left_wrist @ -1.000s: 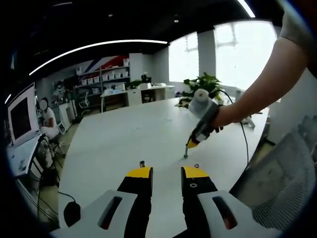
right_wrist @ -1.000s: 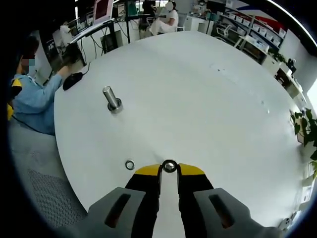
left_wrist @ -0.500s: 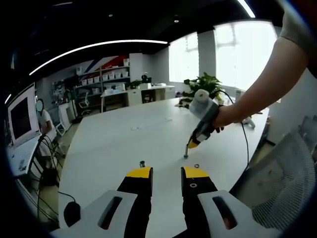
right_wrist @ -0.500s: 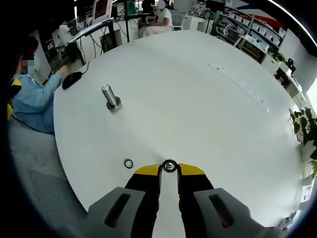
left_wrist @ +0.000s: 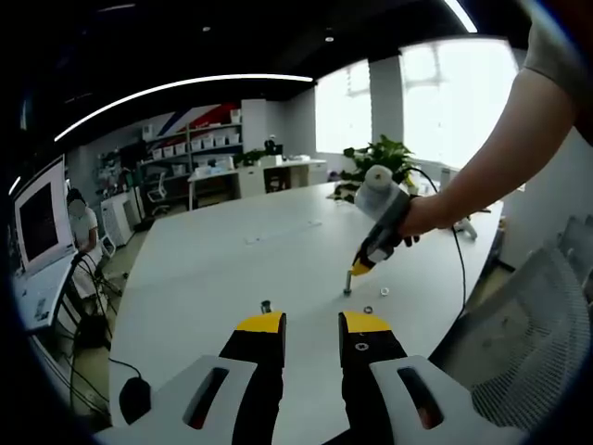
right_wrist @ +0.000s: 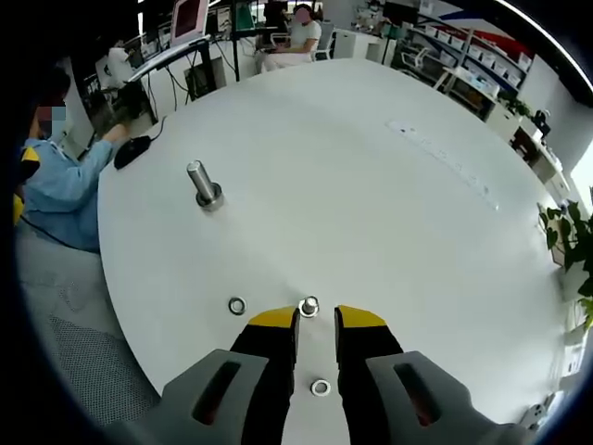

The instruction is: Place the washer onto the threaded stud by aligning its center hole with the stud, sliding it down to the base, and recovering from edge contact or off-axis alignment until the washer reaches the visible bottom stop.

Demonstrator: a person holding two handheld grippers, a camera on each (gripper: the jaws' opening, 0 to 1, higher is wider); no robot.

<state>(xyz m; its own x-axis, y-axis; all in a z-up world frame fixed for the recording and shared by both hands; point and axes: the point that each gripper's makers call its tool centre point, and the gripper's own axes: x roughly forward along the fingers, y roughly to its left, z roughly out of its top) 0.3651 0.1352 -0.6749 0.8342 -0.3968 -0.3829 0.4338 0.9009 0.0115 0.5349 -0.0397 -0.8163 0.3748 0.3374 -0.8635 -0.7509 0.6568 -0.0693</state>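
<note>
The metal threaded stud (right_wrist: 202, 183) stands upright on the white table (right_wrist: 371, 185), far ahead and to the left of my right gripper (right_wrist: 316, 320). The right jaws stand a narrow gap apart. One washer (right_wrist: 309, 306) sits just past the tips, close to the left one. A second washer (right_wrist: 321, 387) lies flat on the table, seen through the gap. A third washer (right_wrist: 237, 305) lies to the left. In the left gripper view the stud (left_wrist: 266, 306) is just beyond my left gripper (left_wrist: 313, 323), which is open and empty. The right gripper (left_wrist: 356, 271) points down there, with washers (left_wrist: 383, 291) beside it.
A person's arm (left_wrist: 482, 158) holds the right gripper from the right. A black mouse (right_wrist: 130, 151) lies at the table's far left edge, by a blue sleeve (right_wrist: 60, 199). A mesh chair (left_wrist: 528, 343) stands off the table's right edge. Potted plants (left_wrist: 380, 158) sit at the far end.
A washer pinched at the right gripper's tips has dropped to the table under the jaws. A smaller-looking washer now sits just past the tips. The left gripper has not moved.
</note>
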